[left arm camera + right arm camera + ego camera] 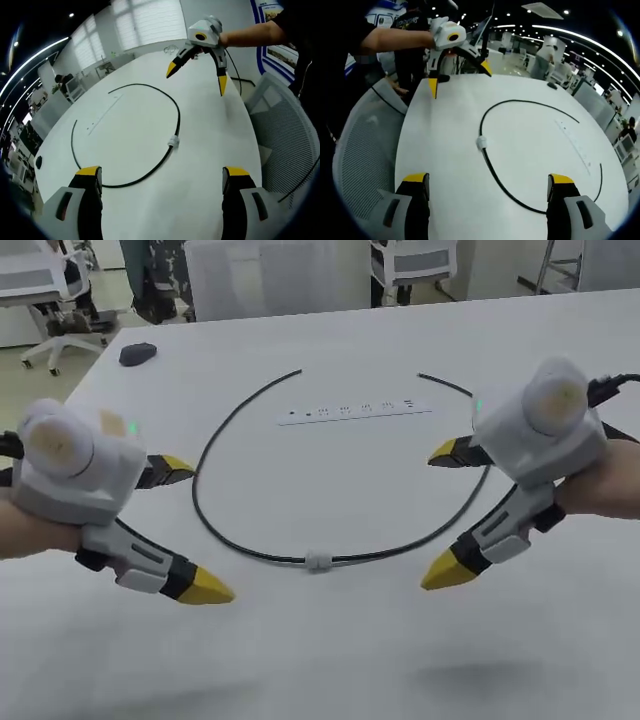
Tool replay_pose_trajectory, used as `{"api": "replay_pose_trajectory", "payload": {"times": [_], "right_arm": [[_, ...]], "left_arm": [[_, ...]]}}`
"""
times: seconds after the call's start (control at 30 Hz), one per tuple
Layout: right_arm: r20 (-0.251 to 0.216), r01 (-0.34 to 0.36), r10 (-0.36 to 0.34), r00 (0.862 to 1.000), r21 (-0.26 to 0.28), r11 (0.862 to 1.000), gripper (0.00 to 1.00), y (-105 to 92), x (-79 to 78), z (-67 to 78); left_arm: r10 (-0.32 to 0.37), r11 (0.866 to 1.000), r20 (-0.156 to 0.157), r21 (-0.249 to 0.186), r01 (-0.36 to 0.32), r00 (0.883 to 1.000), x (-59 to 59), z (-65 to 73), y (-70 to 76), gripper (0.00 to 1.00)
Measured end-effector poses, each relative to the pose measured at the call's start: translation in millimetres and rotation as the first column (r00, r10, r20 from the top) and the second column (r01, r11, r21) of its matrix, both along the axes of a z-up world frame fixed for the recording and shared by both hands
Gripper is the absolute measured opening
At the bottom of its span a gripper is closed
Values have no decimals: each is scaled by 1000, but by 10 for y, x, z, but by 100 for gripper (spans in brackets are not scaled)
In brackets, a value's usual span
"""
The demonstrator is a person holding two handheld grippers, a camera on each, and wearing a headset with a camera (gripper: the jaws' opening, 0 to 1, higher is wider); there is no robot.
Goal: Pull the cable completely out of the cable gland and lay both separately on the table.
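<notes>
A long black cable [215, 435] lies in a wide loop on the white table [330, 660]. A small white cable gland [318, 561] sits threaded on its near stretch. In the head view my left gripper [195, 530] hovers open to the left of the loop, and my right gripper [438, 517] hovers open to its right; neither touches the cable. In the left gripper view the gland [173, 142] lies ahead between my open jaws [162, 172], with the right gripper [196, 82] beyond. In the right gripper view the gland [482, 143] lies ahead of my open jaws [488, 179].
A white power strip [355, 411] lies inside the loop toward the far side. A dark mouse [137, 353] rests at the far left of the table. Office chairs [50, 290] stand beyond the far edge. A mesh chair [285, 130] is beside the table.
</notes>
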State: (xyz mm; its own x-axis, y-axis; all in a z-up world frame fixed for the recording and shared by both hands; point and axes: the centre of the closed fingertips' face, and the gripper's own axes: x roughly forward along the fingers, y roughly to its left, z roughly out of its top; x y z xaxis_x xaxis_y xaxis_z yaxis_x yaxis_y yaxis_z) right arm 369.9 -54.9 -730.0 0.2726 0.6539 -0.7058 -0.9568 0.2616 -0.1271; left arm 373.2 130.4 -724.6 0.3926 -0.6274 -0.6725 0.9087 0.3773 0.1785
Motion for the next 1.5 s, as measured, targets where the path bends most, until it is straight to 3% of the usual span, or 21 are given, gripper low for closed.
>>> {"api": "replay_pose_trajectory", "payload": {"times": [0.1, 0.2, 0.4, 0.43, 0.6, 0.73, 0.83, 0.93, 0.97, 1.0, 1.03, 1.2, 1.33, 1.5], "right_arm": [[-30, 28, -26, 999, 55, 998, 99, 29, 10, 51], [33, 20, -21, 999, 21, 1000, 99, -17, 75, 41], [-6, 4, -4, 1000, -22, 1000, 99, -17, -15, -72], [-9, 4, -4, 1000, -24, 1000, 99, -15, -23, -77], [-4, -11, 10, 1000, -52, 999, 99, -8, -54, -106], [-12, -6, 5, 1000, -38, 999, 99, 15, -45, -83], [-20, -4, 3, 1000, -34, 999, 99, 22, -47, -89], [-18, -5, 5, 1000, -40, 999, 99, 28, -46, -106], [-16, -7, 7, 1000, -43, 999, 99, 31, -45, -114], [-20, -11, 10, 1000, -46, 999, 99, 37, -48, -127], [-27, -12, 11, 1000, -48, 999, 99, 42, -52, -143], [-54, -19, 16, 998, -48, 999, 99, 71, -65, -206], [-68, -12, 10, 998, -29, 1000, 99, 112, -37, -235], [-65, -21, 20, 998, -5, 1000, 97, 205, 0, -280]], "left_arm": [[15, 1000, -5, -10, -15, 1000, 9, 9, 19, 100], [41, 999, -22, -17, -42, 999, 24, 8, 31, 100], [75, 997, 41, -6, -75, 996, 154, 67, 89, 100], [86, 996, 41, -12, -86, 995, 175, 81, 98, 100], [94, 994, -14, -57, -95, 995, 133, 75, 66, 100], [93, 994, -3, -61, -93, 996, 139, 68, 72, 100], [111, 993, -21, -46, -112, 994, 135, 28, 107, 100], [115, 991, -27, -60, -117, 993, 141, 18, 98, 100], [132, 988, -42, -72, -134, 990, 143, 20, 95, 100], [143, 982, -77, -114, -152, 987, 128, 33, 59, 100], [143, 979, -80, -135, -153, 986, 133, 42, 47, 100], [142, 982, -52, -118, -147, 988, 150, -23, 91, 100], [128, 984, -77, -115, -136, 989, 103, -66, 87, 100], [127, 982, -82, -129, -137, 988, 82, -137, 64, 100]]}}
